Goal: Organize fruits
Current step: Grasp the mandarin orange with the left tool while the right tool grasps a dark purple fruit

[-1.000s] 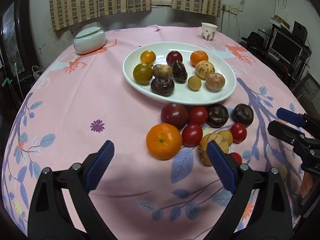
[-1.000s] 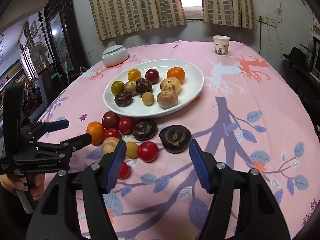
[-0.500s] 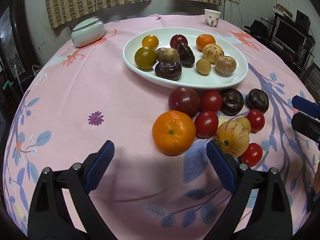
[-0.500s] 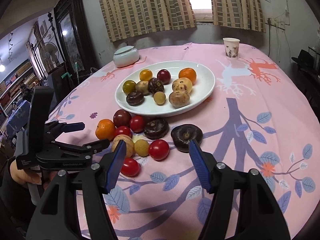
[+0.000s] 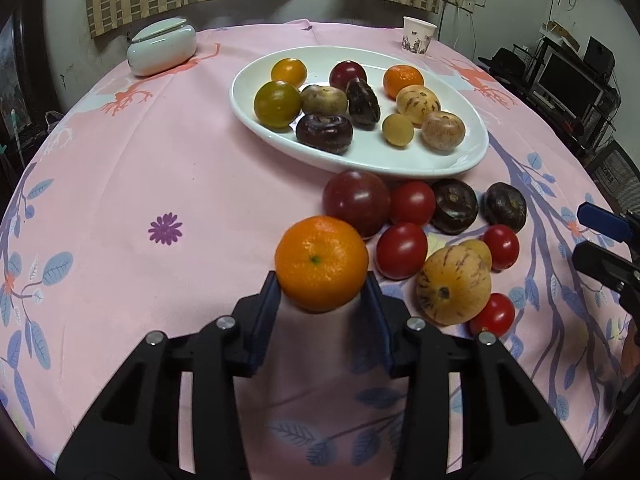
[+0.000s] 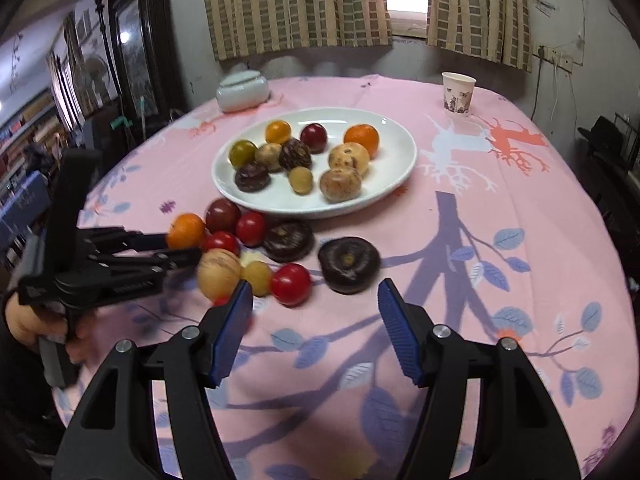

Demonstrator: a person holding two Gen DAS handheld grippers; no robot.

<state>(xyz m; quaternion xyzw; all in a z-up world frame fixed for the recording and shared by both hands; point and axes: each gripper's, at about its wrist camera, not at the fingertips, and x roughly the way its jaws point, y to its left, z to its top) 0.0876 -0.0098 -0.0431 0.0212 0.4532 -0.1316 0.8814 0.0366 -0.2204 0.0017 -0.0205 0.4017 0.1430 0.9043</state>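
Observation:
My left gripper [image 5: 322, 300] is shut on the orange mandarin [image 5: 321, 263], its blue pads pressing both sides; the mandarin also shows in the right wrist view [image 6: 186, 231]. Several loose fruits lie beside it on the pink cloth: a dark red tomato [image 5: 356, 203], red tomatoes [image 5: 401, 250], dark purple fruits [image 5: 455, 206] and a striped yellow melon [image 5: 453, 285]. The white oval plate [image 5: 400, 158] behind holds several fruits. My right gripper [image 6: 316, 320] is open and empty, just short of a dark purple fruit [image 6: 349, 264] and a red tomato [image 6: 290, 283].
A white lidded jar [image 5: 162, 46] stands at the back left and a paper cup [image 5: 418, 35] at the back right. The round table's edge drops off near dark furniture [image 6: 120, 52] on the left and electronics [image 5: 568, 80] on the right.
My left gripper moved forward and closed from wide open onto the mandarin. My right gripper stayed open and drew back a little from the fruit pile.

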